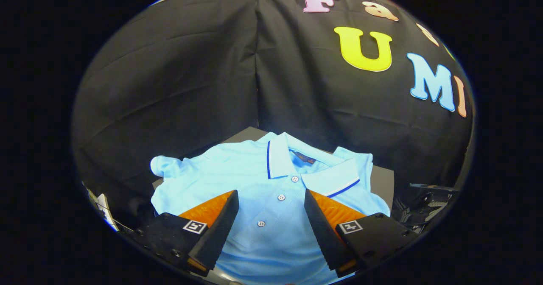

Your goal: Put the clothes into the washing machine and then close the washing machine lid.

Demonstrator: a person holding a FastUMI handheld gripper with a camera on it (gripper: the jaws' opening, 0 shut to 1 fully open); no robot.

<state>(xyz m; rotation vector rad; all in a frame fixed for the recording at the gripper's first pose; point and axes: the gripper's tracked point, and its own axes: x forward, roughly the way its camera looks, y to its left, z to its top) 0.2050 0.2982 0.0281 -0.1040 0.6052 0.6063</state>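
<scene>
tongs [271,204] wide open, empty, over light blue polo shirt [254,179] lying between them.

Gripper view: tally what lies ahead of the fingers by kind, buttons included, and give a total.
Light blue polo shirt, lying on the grey surface: 1
White buttons on its placket: 3
Gripper fingers, open, hovering over the shirt front, with the placket between them: 2
Total: 6

One light-blue polo shirt [271,183], three buttons, perhaps one grey board [382,179]
</scene>
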